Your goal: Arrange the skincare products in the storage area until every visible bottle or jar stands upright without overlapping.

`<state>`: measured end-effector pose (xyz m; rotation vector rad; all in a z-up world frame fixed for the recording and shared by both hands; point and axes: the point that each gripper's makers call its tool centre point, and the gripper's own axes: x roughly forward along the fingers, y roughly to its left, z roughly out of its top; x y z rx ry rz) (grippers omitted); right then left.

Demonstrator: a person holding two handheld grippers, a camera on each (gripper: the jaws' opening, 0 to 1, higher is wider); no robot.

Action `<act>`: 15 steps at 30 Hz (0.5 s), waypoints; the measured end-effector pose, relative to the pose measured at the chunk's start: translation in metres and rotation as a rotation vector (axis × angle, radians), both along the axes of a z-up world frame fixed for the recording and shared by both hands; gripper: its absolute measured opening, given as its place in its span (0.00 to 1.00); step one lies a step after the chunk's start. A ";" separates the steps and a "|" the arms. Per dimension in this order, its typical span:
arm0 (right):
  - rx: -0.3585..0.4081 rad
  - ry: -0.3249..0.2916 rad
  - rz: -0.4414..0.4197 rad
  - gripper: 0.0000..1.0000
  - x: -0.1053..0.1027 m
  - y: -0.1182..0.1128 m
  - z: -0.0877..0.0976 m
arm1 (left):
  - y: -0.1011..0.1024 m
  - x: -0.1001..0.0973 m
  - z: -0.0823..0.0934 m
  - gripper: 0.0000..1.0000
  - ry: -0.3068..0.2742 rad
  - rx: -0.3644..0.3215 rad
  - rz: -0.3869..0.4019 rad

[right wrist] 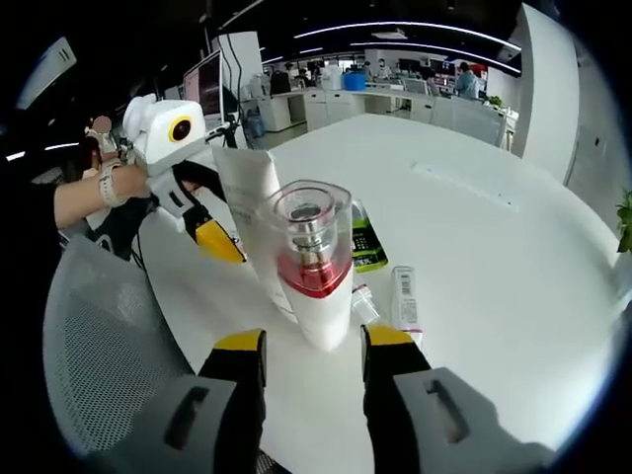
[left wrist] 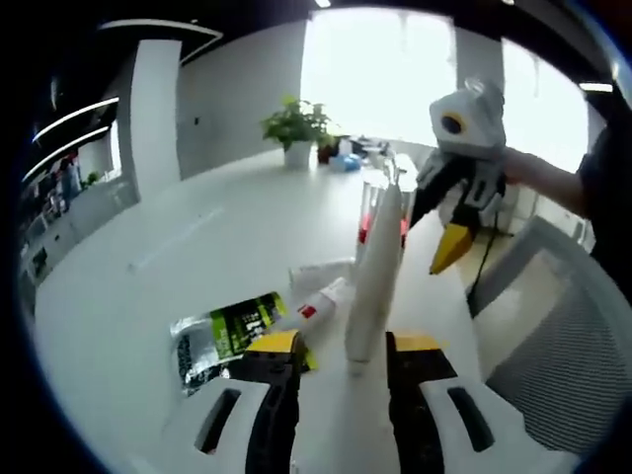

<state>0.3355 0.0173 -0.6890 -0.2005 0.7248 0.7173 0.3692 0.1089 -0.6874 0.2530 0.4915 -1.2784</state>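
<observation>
Standing the skincare items upright on the white counter (left wrist: 178, 247).

Left gripper view: the left claw (left wrist: 341, 360) stands open around the base of a tall white tube (left wrist: 373, 276), not pinching; a small tube (left wrist: 321, 299) and green packet (left wrist: 232, 331) lie flat, print unreadable. Right gripper view: the right claw (right wrist: 311, 351), jaws apart, straddles a clear capped bottle (right wrist: 314, 259) with a red band; steady bases before releasing. No label legible.

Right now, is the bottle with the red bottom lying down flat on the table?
No, the bottle with the red bottom stands upright on the white table, clear cap on top, right ahead of the right gripper.
</observation>
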 end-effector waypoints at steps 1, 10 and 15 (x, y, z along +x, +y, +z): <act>-0.002 -0.005 0.003 0.39 0.000 0.000 0.001 | 0.001 0.000 0.000 0.37 0.000 0.003 0.005; -0.028 -0.026 0.036 0.49 -0.001 0.005 0.008 | 0.016 -0.003 0.004 0.56 0.008 0.053 0.081; -0.043 -0.026 0.040 0.52 -0.002 0.005 0.008 | 0.024 -0.004 0.008 0.68 0.011 0.075 0.112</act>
